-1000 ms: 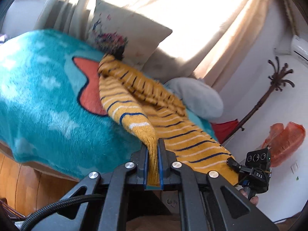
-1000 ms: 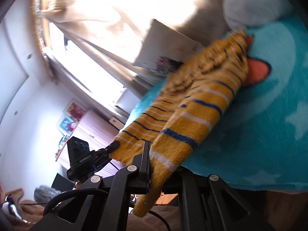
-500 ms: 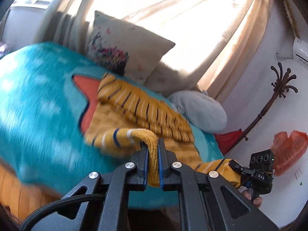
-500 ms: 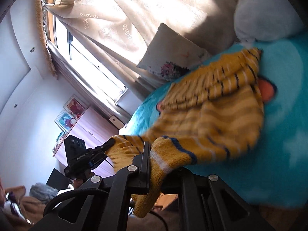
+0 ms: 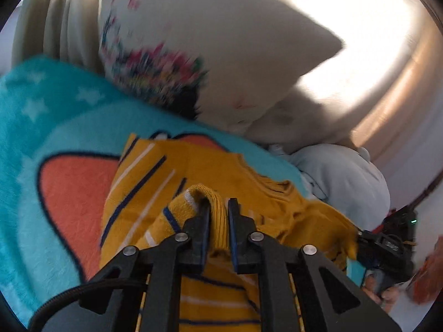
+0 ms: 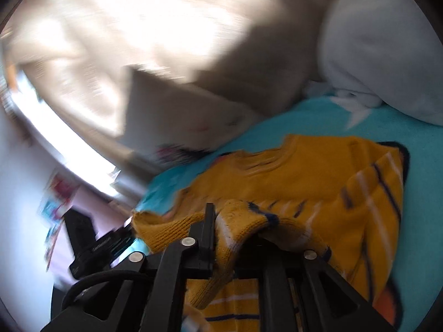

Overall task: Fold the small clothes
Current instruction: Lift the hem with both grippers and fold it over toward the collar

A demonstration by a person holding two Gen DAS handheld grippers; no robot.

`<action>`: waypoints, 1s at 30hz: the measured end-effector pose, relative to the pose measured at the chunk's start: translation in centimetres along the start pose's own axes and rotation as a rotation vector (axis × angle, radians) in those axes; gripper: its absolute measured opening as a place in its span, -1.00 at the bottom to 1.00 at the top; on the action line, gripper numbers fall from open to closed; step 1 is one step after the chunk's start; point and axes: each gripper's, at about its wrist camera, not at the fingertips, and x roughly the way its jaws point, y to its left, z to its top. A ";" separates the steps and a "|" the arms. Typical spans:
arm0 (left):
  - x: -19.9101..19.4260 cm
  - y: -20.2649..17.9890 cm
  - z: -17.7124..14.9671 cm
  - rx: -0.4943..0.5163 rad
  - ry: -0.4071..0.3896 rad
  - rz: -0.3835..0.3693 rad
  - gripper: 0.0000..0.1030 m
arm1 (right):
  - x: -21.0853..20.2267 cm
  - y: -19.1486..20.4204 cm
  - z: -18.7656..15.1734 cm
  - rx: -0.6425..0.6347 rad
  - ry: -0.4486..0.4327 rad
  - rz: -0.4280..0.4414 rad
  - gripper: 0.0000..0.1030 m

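Note:
A small mustard-yellow knit sweater [image 5: 171, 177] with navy and white stripes lies on a turquoise blanket [image 5: 41, 116]. My left gripper [image 5: 218, 218] is shut on a ribbed edge of the sweater, carried forward over its body. My right gripper [image 6: 235, 227] is shut on another ribbed edge of the sweater [image 6: 304, 171], which drapes over the right finger and hides it. Each gripper shows in the other's view, the right gripper [image 5: 357, 244] at the far right and the left gripper [image 6: 130, 229] at the left. The sweater's lower part is doubled over toward the neckline.
A white printed pillow [image 5: 210, 49] and a pale blue cushion [image 5: 343, 182] lie just beyond the sweater, against sunlit curtains [image 5: 387, 27]. The blanket has an orange patch [image 5: 74, 188]. The bed edge lies below the grippers.
Both grippers moved forward over the bed toward the pillows, carrying the sweater's near edge up and over its body. The sweater now lies doubled. Both views are motion-blurred.

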 end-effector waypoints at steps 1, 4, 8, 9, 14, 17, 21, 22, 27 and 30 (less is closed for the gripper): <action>0.5 0.7 0.2 -0.030 0.015 -0.013 -0.57 | 0.8 -1.1 0.5 0.036 0.004 -0.007 -0.36; 0.0 2.1 0.7 -0.072 -0.017 -0.030 -0.13 | 2.0 -3.6 1.7 0.132 -0.013 -0.011 0.00; -1.7 3.4 1.4 -0.106 -0.048 -0.039 0.01 | 1.2 -4.6 2.3 0.170 -0.068 0.003 0.11; -2.1 3.6 1.4 -0.117 -0.050 -0.041 0.01 | 0.8 -4.4 2.3 0.161 -0.079 0.006 0.11; -2.9 1.4 -0.1 0.015 -0.003 -0.024 0.05 | -0.8 -0.5 0.8 -0.002 -0.058 0.019 0.13; -1.6 -0.8 -1.6 0.130 0.066 -0.061 0.06 | 0.9 2.0 -1.2 -0.099 0.034 0.030 0.13; 2.5 -2.5 -2.4 0.233 0.159 -0.030 0.10 | 4.0 3.6 -3.1 -0.178 0.099 -0.026 0.13; 3.7 -2.2 -2.1 0.251 0.150 0.042 0.10 | 4.6 3.6 -3.3 -0.183 0.102 -0.048 0.13; 5.9 1.8 1.3 0.170 0.082 0.205 0.09 | 4.7 2.2 -2.0 -0.200 0.068 -0.145 0.12; 5.7 4.8 2.8 0.120 0.055 0.299 0.09 | 4.6 0.6 -0.5 -0.203 0.024 -0.281 0.12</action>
